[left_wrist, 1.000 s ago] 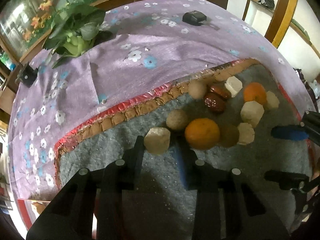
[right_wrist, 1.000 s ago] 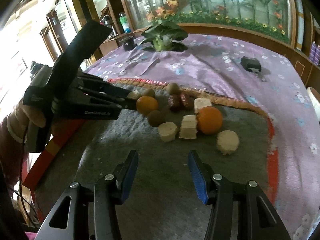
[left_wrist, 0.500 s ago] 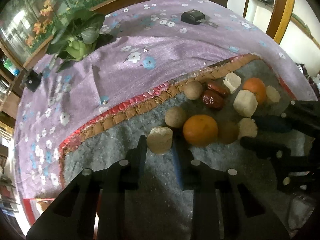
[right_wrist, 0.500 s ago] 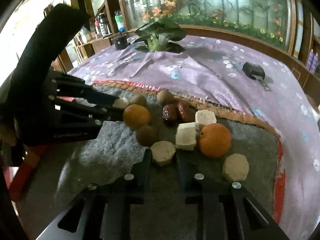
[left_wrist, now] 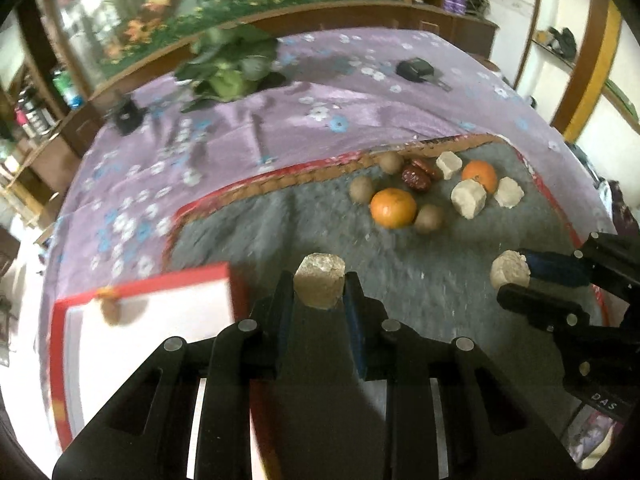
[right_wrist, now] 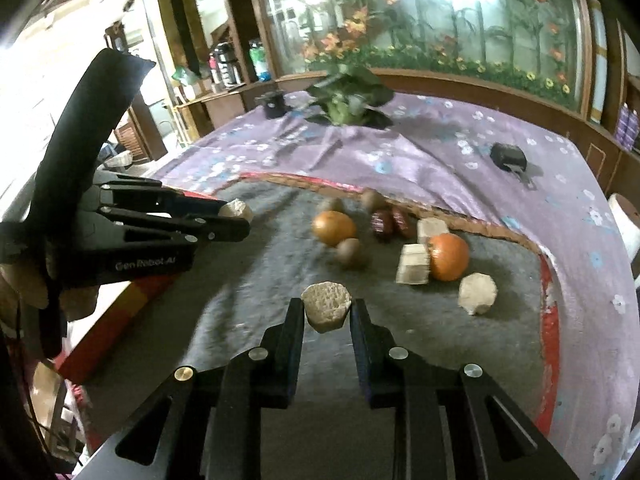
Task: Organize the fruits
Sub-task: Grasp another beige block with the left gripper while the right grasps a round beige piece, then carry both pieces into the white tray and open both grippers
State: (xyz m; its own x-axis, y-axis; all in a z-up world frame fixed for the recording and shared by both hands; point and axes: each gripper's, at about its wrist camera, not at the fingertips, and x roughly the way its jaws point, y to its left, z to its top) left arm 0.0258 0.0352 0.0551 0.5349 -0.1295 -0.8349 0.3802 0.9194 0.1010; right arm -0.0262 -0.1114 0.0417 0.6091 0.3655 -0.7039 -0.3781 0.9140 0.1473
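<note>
Left gripper [left_wrist: 319, 292] jaws clamped on a tan, rough, faceted chunk [left_wrist: 319, 283], lifted clear of the grey felt mat [left_wrist: 280, 236]. Right gripper [right_wrist: 326, 314] jaws pinched on a second crumbly tan chunk [right_wrist: 326, 311]. Ahead of both jaws on the mat: smooth oranges [right_wrist: 334, 227], brown round fruits [right_wrist: 349, 251], wrinkled red dates [right_wrist: 383, 222], pale blocks [right_wrist: 413, 269]. Beyond, purple floral cloth [right_wrist: 420, 152], glass-fronted cabinet [right_wrist: 440, 20]. Left of the left jaws, a red-rimmed white tray [left_wrist: 148, 320].

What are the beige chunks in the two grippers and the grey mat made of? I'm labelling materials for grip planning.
Left gripper's chunk: probably dry, pressed, crumbly stuff; matte tan, rough grainy top, faceted sides. Right gripper's chunk: looks the same; porous, pitted face. Exact substance unclear. Grey mat: apparently felt or short-pile fabric; fuzzy, dull.
</note>
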